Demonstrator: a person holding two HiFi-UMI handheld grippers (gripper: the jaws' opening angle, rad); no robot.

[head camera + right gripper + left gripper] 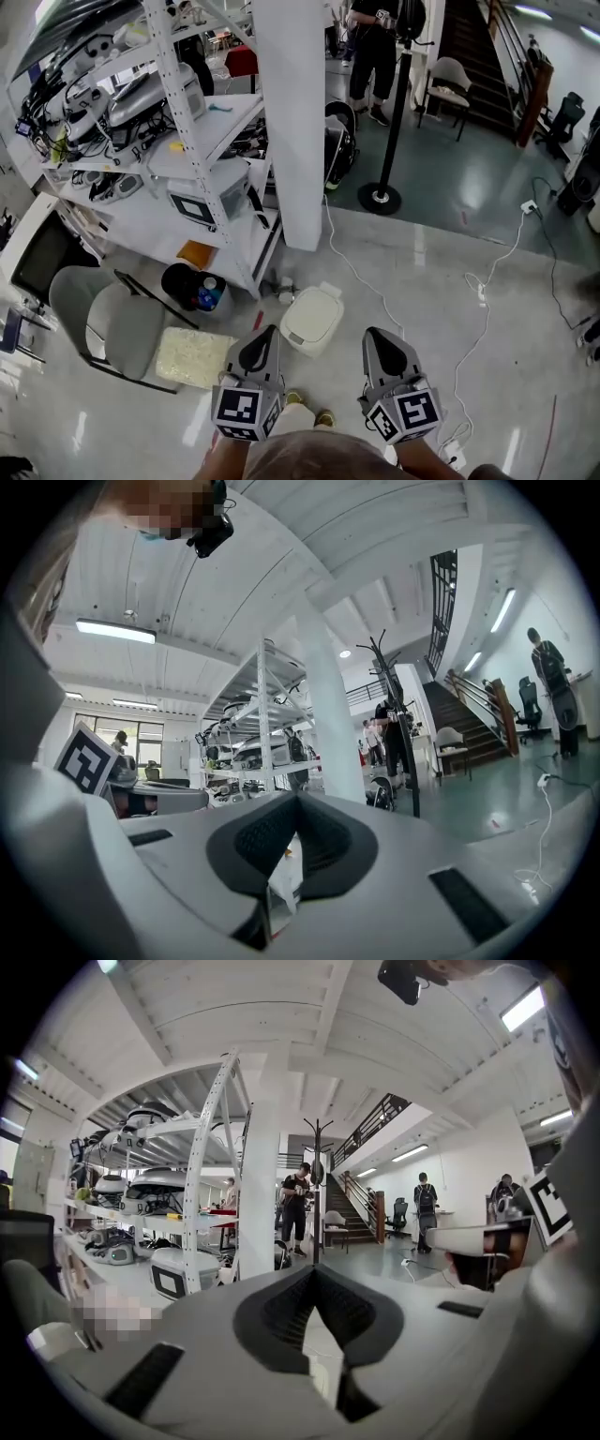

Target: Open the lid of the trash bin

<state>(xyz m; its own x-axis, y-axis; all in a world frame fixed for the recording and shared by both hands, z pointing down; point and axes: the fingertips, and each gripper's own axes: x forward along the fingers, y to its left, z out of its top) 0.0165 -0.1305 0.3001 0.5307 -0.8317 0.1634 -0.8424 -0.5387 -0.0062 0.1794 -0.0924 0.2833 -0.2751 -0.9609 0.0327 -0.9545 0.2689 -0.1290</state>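
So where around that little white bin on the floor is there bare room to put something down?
Bare floor lies right of the trash bin, crossed only by thin white cables, and beyond toward the coat stand base. The bin's left is crowded: shelf rack, grey chair, pale pad, black tub.
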